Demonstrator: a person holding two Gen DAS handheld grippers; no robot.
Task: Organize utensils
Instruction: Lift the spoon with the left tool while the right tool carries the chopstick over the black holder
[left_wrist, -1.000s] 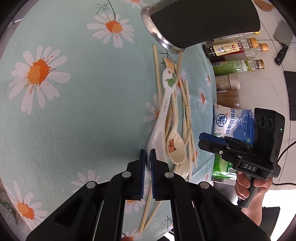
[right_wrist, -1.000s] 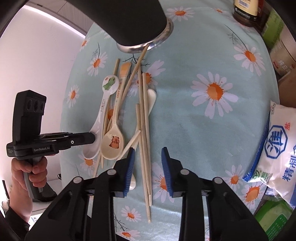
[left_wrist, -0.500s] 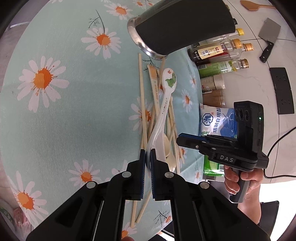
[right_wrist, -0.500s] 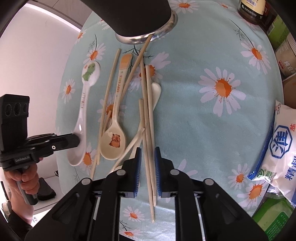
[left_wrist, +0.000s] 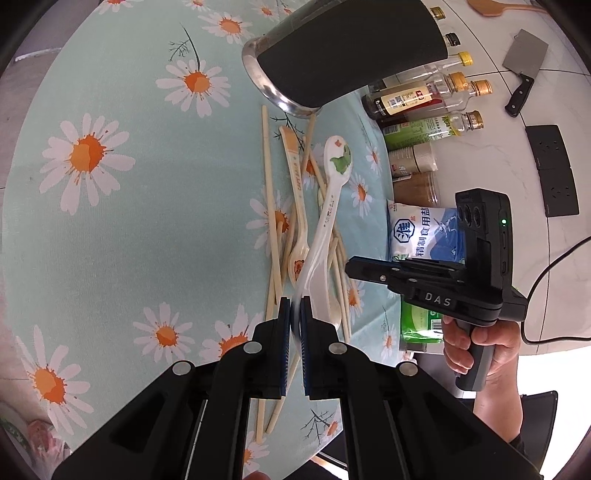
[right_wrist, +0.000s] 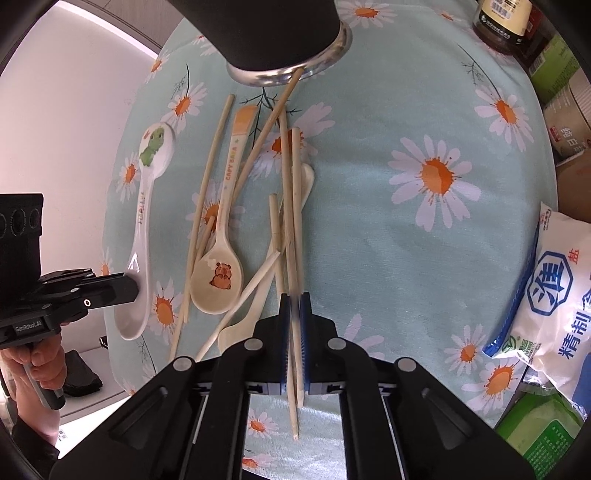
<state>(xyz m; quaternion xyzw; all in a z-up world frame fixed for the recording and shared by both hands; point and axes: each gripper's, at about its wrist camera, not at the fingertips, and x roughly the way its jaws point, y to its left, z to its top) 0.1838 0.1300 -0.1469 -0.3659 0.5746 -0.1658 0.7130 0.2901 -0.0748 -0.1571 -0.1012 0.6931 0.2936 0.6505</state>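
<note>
White spoon (left_wrist: 334, 206), green dinosaur print, glossy handle

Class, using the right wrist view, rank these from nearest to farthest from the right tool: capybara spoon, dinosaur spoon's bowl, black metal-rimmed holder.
1. capybara spoon, bowl just left of the right tool.
2. dinosaur spoon, bowl farther upper left.
3. black holder, top centre, farthest.

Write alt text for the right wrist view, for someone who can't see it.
The right hand-held gripper is shut on a pair of wooden chopsticks lying in a pile of chopsticks and spoons on a daisy-print tablecloth. At left, the left hand-held gripper grips a white dinosaur spoon; a black metal-rimmed holder lies tipped at the top.
</note>
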